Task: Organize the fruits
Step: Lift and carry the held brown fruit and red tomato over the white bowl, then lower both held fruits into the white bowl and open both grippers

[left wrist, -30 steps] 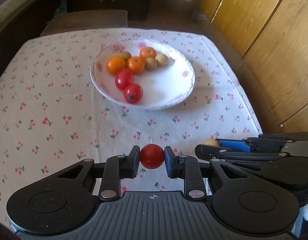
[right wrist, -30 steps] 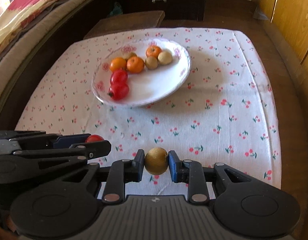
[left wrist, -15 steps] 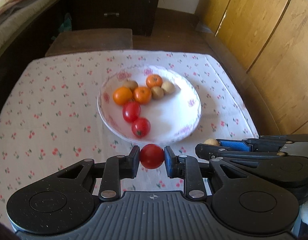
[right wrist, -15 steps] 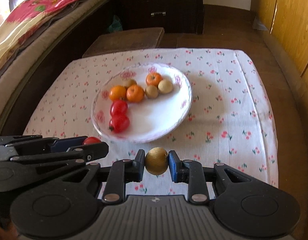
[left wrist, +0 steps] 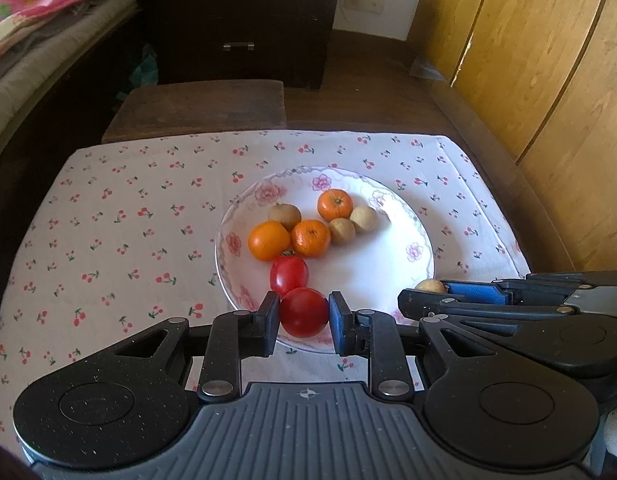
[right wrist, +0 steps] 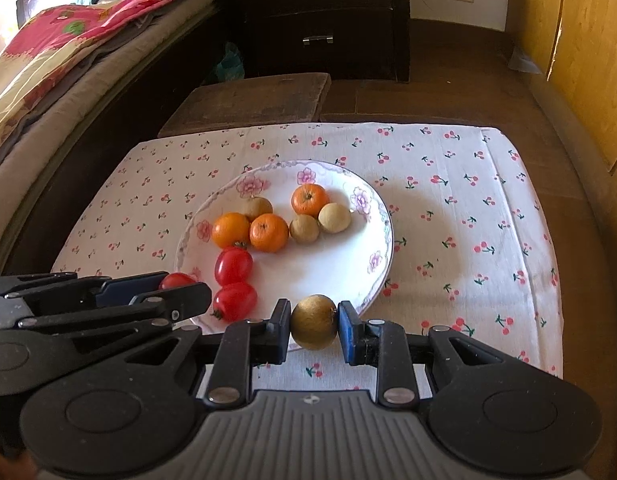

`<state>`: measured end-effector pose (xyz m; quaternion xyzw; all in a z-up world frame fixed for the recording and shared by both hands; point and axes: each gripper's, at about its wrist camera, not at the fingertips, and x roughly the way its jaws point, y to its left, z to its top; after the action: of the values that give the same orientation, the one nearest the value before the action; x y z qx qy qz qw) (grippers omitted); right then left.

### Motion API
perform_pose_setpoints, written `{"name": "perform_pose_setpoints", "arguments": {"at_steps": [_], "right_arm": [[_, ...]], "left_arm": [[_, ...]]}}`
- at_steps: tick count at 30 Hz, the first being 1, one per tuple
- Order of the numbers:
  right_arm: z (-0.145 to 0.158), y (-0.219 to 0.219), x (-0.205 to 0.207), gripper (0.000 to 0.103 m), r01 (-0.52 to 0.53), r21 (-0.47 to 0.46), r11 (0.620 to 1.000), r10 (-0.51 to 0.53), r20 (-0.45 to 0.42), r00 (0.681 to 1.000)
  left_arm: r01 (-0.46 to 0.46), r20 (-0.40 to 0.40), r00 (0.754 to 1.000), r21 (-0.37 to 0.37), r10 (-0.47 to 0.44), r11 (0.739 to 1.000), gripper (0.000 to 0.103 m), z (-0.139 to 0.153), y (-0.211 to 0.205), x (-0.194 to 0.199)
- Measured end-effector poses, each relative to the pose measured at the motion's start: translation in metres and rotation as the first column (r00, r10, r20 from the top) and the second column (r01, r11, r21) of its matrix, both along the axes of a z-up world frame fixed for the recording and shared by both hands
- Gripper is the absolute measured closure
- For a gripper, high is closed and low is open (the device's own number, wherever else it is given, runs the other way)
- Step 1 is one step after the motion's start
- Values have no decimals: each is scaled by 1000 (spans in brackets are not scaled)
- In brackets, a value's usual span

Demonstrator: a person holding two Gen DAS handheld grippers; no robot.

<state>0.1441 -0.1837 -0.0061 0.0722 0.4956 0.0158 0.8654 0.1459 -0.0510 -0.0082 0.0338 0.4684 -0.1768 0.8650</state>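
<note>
Over the near rim of the plate (right wrist: 382,220) on the cloth-covered table (right wrist: 468,208), the left gripper (left wrist: 304,317) clamps a red tomato (left wrist: 304,312) and the right gripper (right wrist: 313,326) clamps a brown fruit (right wrist: 313,322).

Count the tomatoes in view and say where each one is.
3. Two tomatoes lie on the plate, one behind the other, beside the oranges. The third tomato is clamped in the left gripper.
</note>
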Motion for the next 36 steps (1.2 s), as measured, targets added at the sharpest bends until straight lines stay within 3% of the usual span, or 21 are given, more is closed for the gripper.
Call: {"name": "perform_pose_setpoints", "arguments": {"at_steps": [36], "right_arm": [[-17,-6,27,74,33,5,999,-33,-19,999]], "left_arm": [[-40,-55,998,-25,39,999,71,-16,-3,28]]}}
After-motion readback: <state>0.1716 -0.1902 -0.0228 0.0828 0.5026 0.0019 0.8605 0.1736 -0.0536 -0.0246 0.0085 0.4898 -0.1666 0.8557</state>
